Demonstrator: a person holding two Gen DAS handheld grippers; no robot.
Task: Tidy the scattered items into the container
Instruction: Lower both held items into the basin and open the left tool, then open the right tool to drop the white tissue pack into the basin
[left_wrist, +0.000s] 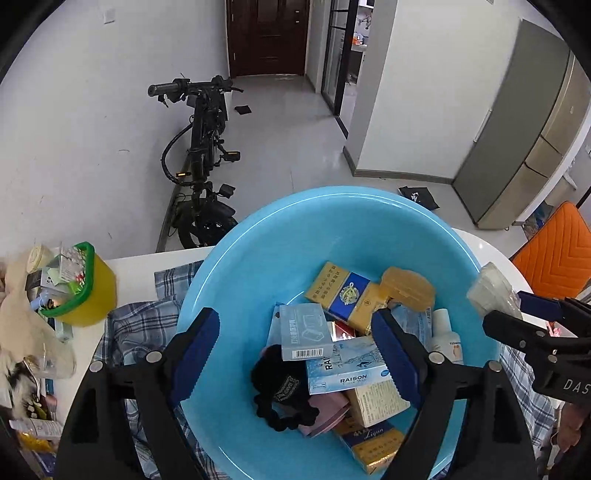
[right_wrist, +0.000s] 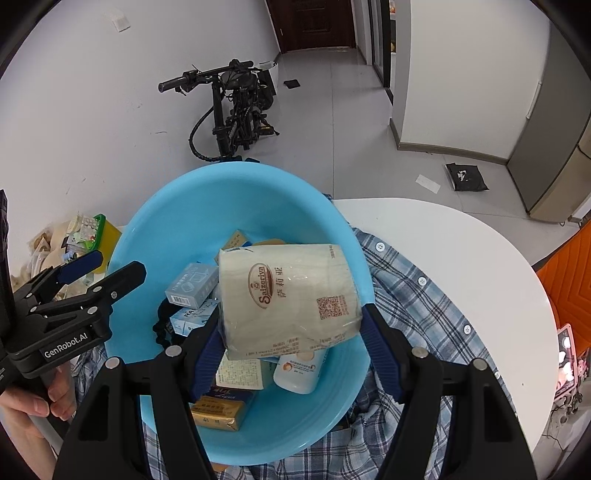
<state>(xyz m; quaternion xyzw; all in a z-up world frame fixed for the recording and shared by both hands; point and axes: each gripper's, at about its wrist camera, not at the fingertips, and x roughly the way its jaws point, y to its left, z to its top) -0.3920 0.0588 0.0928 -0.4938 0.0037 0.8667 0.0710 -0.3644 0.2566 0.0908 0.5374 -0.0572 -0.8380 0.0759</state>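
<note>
A light-blue basin (left_wrist: 258, 258) (right_wrist: 166, 221) stands on a plaid shirt on the white table. It holds several small boxes and cigarette packs (left_wrist: 347, 291), a black scrunchie (left_wrist: 280, 387) and a white bottle (right_wrist: 299, 373). My left gripper (left_wrist: 295, 325) hangs open over the basin with nothing between its fingers; in the right wrist view the left gripper (right_wrist: 118, 264) shows at the left rim. My right gripper (right_wrist: 291, 325) is shut on a wrapped tissue roll (right_wrist: 288, 291), held over the basin. In the left wrist view the right gripper (left_wrist: 506, 308) and the tissue roll (left_wrist: 491, 288) sit at the right rim.
The plaid shirt (right_wrist: 413, 295) spreads under and around the basin. A yellow basket with a green rim (left_wrist: 88, 291), stuffed with small items, stands at the left among clutter. An orange chair (left_wrist: 554, 247) is at the right; a bicycle (left_wrist: 203, 147) leans on the wall beyond the table.
</note>
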